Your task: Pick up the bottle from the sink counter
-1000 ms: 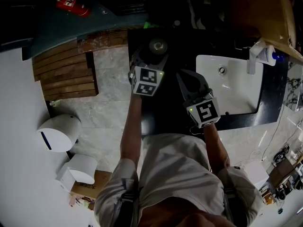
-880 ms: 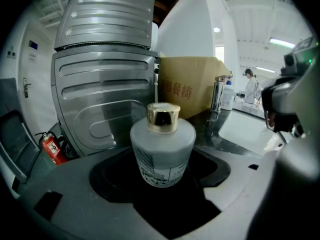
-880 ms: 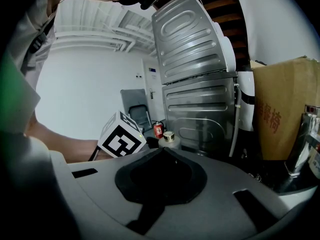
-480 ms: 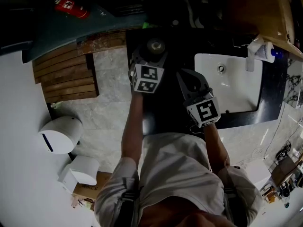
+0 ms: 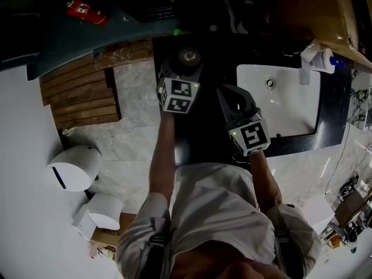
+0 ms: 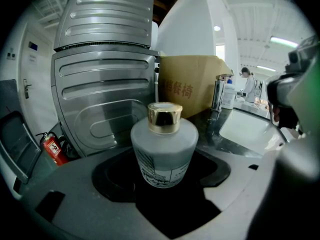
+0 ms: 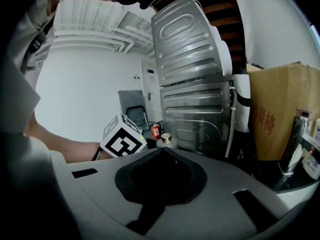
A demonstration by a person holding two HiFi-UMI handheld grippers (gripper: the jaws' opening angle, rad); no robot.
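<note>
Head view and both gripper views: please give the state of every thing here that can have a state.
bottle, upright, between the left claw's jaws.
gold cap, on the bottle.
left claw, shut on the bottle, jaws against its sides.
right claw, shut, empty, tips meeting.
sink, basin bare, no running water visible.
</note>
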